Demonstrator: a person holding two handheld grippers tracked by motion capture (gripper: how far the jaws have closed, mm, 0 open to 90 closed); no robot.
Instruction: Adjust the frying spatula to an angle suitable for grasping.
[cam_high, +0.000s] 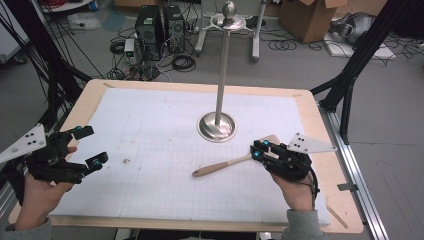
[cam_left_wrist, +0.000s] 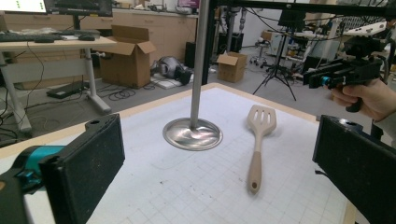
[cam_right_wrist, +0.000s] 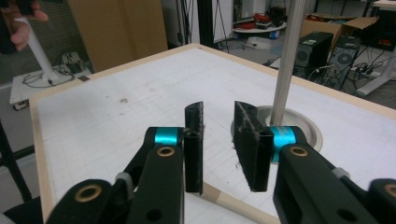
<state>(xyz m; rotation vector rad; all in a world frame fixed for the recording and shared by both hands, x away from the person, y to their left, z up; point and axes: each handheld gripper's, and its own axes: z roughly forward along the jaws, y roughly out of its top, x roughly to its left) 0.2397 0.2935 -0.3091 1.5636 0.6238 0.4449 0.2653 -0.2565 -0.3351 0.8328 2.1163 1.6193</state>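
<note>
Black pads of the right gripper (cam_right_wrist: 217, 112) stand a narrow gap apart with nothing between them; one pad (cam_right_wrist: 246, 140) carries bits of fluff. In the left gripper view this gripper hangs in the air past the table's far corner, clear of the surface. The left gripper (cam_high: 90, 145) is held at the table's left side with its jaws spread wide and empty.

Between the two lies the wooden spatula (cam_high: 225, 165), flat on the white gridded sheet (cam_high: 165, 130). Its slotted head points toward the right gripper and its handle toward the middle of the table; neither gripper touches it. Just beyond it stands a metal stand (cam_high: 216, 127), a round polished base with a thin upright pole topped by a ball, close to the spatula's head but apart from it.

The sheet covers most of the table (cam_high: 320, 130), whose pale wood rim shows all round. A small dark speck marks the sheet near the left gripper.

On the grey floor behind are two computer towers (cam_high: 160, 27) amid loose cables, and an open cardboard box (cam_left_wrist: 128, 56) whose contents cannot be made out. Black frame struts stand at both sides of the table.
</note>
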